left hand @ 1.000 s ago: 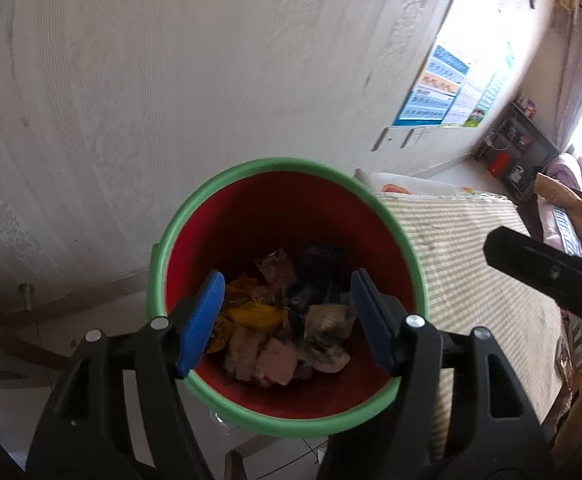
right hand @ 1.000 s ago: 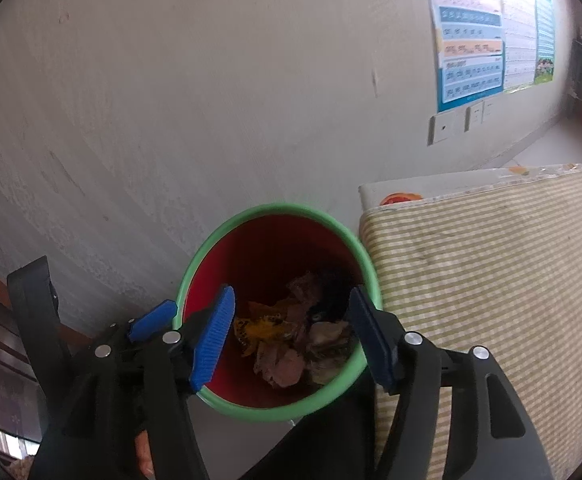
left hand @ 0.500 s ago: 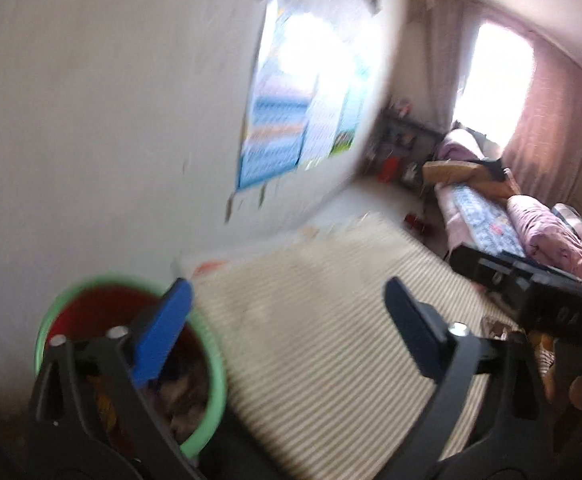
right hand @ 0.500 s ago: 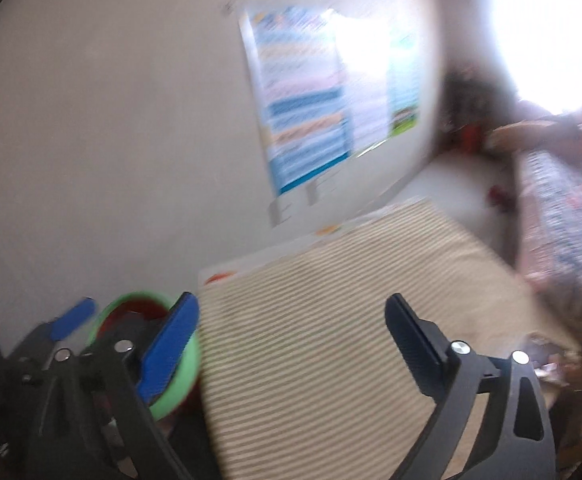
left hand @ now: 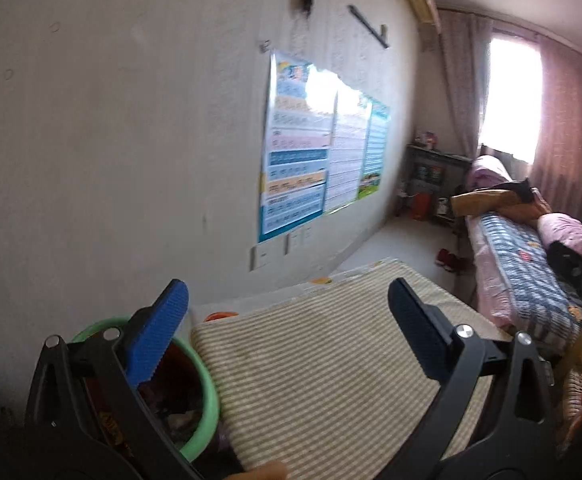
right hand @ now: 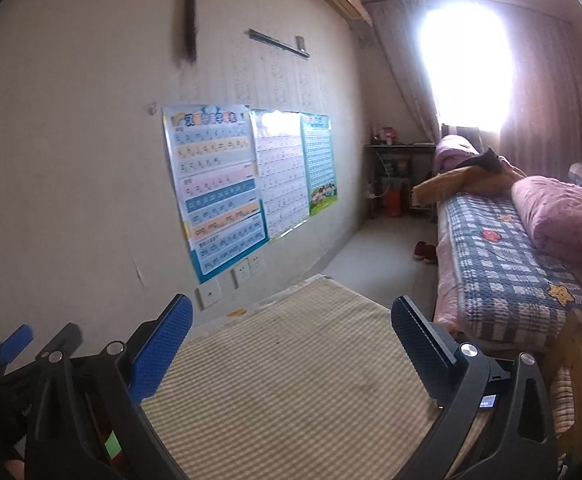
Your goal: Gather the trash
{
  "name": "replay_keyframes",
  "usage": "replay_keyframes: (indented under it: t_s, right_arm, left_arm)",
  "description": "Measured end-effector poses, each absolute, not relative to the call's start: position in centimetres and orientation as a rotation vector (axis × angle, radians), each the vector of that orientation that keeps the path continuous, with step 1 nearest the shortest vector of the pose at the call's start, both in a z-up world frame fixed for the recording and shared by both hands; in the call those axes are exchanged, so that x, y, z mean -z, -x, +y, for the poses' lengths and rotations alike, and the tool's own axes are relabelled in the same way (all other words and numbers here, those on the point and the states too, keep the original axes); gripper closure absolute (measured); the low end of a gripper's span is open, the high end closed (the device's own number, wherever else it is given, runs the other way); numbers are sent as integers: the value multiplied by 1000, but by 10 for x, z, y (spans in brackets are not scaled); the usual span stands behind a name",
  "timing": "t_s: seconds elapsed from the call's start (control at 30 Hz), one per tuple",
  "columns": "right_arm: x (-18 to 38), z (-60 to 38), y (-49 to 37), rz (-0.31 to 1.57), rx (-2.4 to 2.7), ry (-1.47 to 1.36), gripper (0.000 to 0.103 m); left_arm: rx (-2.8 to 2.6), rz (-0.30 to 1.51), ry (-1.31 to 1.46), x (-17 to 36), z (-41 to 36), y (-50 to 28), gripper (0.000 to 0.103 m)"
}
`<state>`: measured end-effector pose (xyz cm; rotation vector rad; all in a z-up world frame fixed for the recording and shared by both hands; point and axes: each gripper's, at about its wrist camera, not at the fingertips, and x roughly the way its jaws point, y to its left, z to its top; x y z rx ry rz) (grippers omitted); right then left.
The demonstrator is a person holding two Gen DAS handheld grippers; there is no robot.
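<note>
The green-rimmed red bucket point(left hand: 205, 394) stands low at the left of the left wrist view, with wrappers point(left hand: 179, 418) inside it. My left gripper point(left hand: 287, 336) is open and empty; its left pad hangs over the bucket's rim and its right pad over the striped cloth point(left hand: 311, 380). My right gripper point(right hand: 291, 350) is also open and empty above the same striped cloth point(right hand: 291, 392). In the right wrist view only a green sliver of the bucket point(right hand: 111, 446) shows behind the left finger, and a blue pad of the left gripper point(right hand: 17, 340) pokes in at the far left.
A wall with learning posters point(right hand: 219, 188) and sockets point(right hand: 247, 270) runs close on the left. A bed point(right hand: 503, 276) with a checked cover and pink quilt lies to the right, with red shoes point(right hand: 425, 250) on the floor. A dark shelf point(right hand: 395, 176) stands below the window.
Both grippers have swung up and to the right, from looking down into the bucket to looking over the striped cloth. Their jaws have spread much wider.
</note>
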<state>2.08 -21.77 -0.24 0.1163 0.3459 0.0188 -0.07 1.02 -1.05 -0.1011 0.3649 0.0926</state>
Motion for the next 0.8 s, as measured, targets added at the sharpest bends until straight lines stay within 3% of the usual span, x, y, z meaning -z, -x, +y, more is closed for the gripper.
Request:
replay_keyframes:
  t_s: [0.8]
  right_arm:
    - [21, -230, -29, 422, 25, -139, 7]
  left_arm:
    - [-107, 411, 41, 14, 12, 2, 5]
